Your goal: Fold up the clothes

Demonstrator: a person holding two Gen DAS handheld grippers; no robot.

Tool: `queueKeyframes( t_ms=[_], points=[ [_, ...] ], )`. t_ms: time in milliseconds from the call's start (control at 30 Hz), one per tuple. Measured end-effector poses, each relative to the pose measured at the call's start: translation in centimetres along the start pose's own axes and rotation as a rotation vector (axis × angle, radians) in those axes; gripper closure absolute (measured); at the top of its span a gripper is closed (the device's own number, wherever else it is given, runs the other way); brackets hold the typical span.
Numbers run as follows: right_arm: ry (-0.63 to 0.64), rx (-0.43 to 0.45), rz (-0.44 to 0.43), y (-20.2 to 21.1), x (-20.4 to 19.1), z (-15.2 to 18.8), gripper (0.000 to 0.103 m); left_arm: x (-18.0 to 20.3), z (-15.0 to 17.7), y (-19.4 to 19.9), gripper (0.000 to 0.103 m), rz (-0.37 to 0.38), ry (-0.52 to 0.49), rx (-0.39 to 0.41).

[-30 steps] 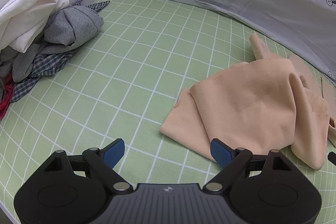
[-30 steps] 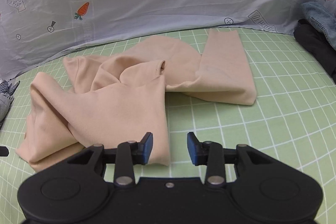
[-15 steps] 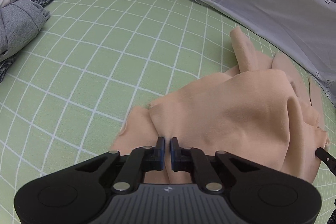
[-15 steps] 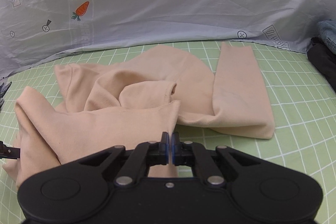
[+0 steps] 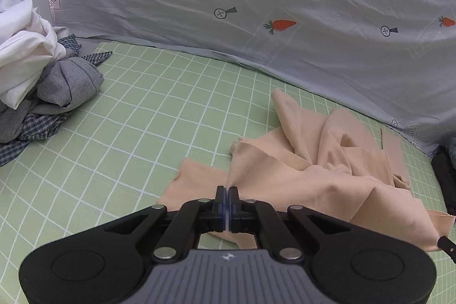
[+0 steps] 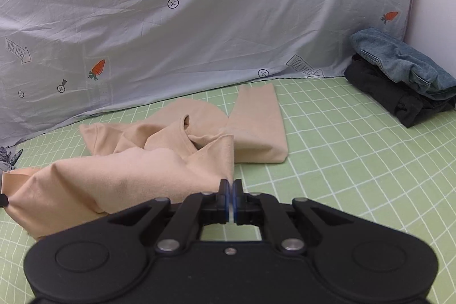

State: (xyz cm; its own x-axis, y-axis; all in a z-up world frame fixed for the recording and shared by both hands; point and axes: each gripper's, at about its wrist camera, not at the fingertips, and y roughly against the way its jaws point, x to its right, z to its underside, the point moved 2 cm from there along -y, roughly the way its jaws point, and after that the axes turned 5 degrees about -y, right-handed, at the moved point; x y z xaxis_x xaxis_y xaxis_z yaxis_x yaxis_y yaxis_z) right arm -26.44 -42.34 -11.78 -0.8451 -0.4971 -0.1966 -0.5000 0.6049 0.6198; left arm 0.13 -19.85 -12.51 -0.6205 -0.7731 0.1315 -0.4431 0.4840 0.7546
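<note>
soft, light peach knit garment (image 5: 313,184) drapes limply; left gripper (image 5: 227,200) and right gripper (image 6: 230,197) pinch its near hem corners.

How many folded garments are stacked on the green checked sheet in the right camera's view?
2, stacked at the far right: a folded blue denim garment on top of a folded black garment. More could be hidden beneath or beyond the frame.

Left claw (image 5: 227,194): matte black linkage arms with silver round pivot screws, blue pads on the fingertips, and a ribbed grey centre plate bearing a small white emblem. Right claw (image 6: 230,187): the same black build, blue pads, one small centre screw.
</note>
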Motion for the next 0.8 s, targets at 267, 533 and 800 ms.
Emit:
queueKeyframes(
  t_ms=[267,533,800],
  points=[
    [-0.040,-0.023,0.009,4.5,4.5,2.7,0.101,1.5,5.6,5.1,0.102,-0.032,-0.082,-0.010],
    [0.068,-0.164,0.026,5.0,6.3,6.4,0.099,1.4,12.1,4.9,0.101,-0.138,-0.075,-0.172],
    [0.146,-0.119,-0.010,6.2,5.9,5.7,0.069,1.6,13.0,7.6,0.089,-0.155,0.014,-0.124]
  ],
)
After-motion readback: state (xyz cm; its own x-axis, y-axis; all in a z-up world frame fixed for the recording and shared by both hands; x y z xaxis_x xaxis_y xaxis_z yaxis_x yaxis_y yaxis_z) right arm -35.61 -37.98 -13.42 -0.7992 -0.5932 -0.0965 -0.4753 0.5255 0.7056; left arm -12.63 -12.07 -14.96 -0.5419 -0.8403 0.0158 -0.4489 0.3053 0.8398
